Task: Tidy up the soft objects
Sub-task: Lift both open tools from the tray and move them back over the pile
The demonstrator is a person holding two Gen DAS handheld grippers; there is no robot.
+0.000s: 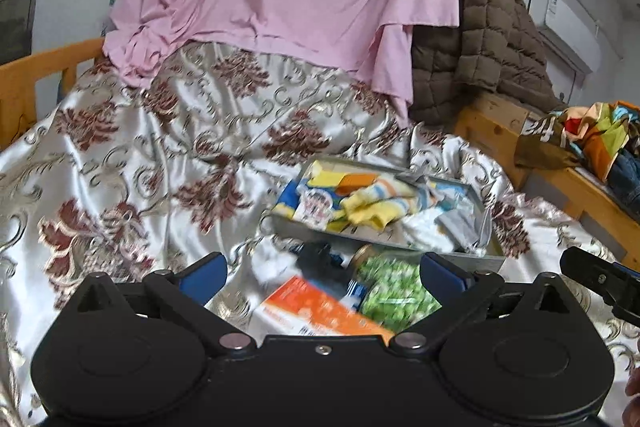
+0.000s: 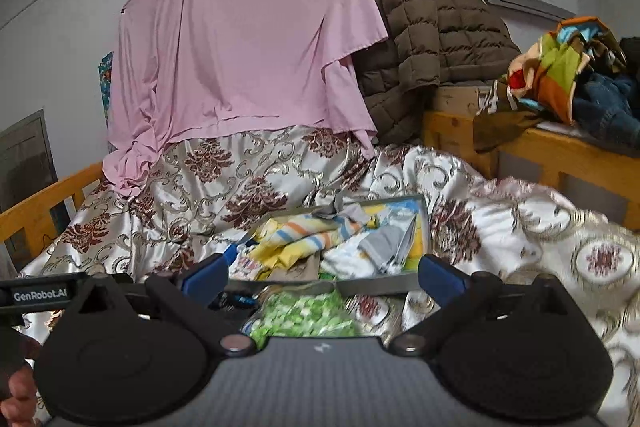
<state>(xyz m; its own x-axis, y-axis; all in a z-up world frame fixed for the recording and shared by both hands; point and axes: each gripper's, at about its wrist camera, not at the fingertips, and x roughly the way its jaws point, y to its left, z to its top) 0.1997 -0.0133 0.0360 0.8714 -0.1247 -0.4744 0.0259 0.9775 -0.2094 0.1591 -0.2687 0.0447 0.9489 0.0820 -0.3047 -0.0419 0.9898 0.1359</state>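
While both of my grippers hang over the bed, I count one grey tray point(image 1: 472, 259), one orange-and-white carton point(image 1: 320, 311), one bag of green-and-white pieces point(image 1: 396, 291) and one dark blue-and-black item point(image 1: 320, 261) beside it, too blurred for me to name. The left gripper point(image 1: 322, 273) has its blue-padded fingers spread wide with nothing between them; the right gripper point(image 2: 320, 277) is likewise spread and holding nothing.

The soft things are small folded cloths, heaped loosely in the tray in the middle of the satin bedspread point(image 1: 140, 155). On top lies a yellow cloth with pale blue and orange stripes point(image 2: 304, 235). Beside it I make out a white cloth point(image 2: 348, 259), a grey one point(image 2: 384, 243) and a blue-and-yellow piece with a printed picture point(image 1: 312, 205). They overlap so much that I cannot give an exact count.

The tray is shallow and rectangular, and it sits tilted on the rumpled spread. The carton, the green bag and the dark item lie outside it, just against its near wall, right under my fingers.

Behind, one pink sheet point(image 2: 240, 47) hangs from a line, and one brown quilted jacket point(image 2: 432, 39) is draped next to it. To the right, a wooden ledge point(image 2: 560, 151) carries a pile of coloured clothes point(image 2: 568, 75).
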